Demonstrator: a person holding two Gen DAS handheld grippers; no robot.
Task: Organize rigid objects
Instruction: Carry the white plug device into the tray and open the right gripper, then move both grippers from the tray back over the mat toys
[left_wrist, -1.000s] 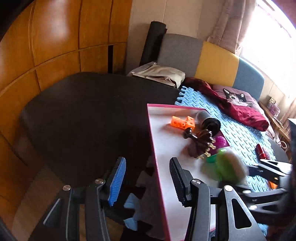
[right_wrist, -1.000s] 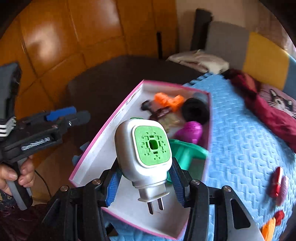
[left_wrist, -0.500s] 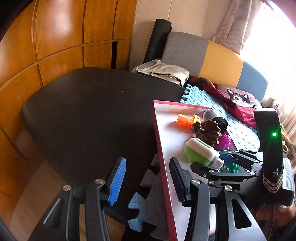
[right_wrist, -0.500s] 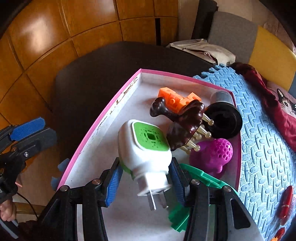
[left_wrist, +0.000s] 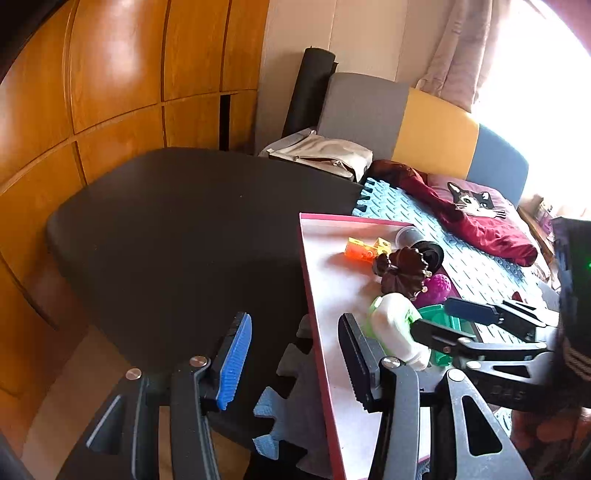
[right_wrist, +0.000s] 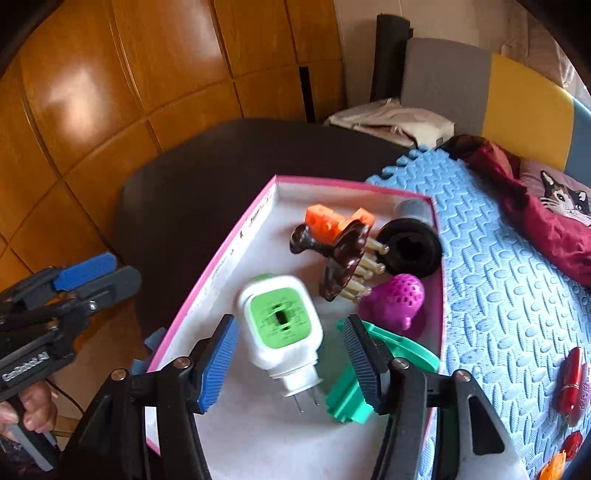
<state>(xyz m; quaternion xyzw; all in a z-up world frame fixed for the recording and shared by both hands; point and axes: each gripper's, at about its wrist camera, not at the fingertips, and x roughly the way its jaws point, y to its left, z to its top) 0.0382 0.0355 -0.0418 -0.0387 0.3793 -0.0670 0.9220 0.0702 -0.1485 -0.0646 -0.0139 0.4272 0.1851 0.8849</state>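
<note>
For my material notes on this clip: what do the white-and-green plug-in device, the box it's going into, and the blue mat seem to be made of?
Plug-in device: glossy hard plastic, smooth white shell, green grille, two metal prongs. Pink-edged box: likely cardboard, with thin walls and a matte white inside. Blue mat: probably foam, with an embossed pattern and puzzle-tooth edges. The right gripper is opening around the device.

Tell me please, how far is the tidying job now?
Done: the pink-edged box already holds an orange block, brown brush, black roll, purple ball and green piece. In hand: the right gripper is opening, with the white-green plug between its jaws. Left: red items lie on the blue mat.
</note>
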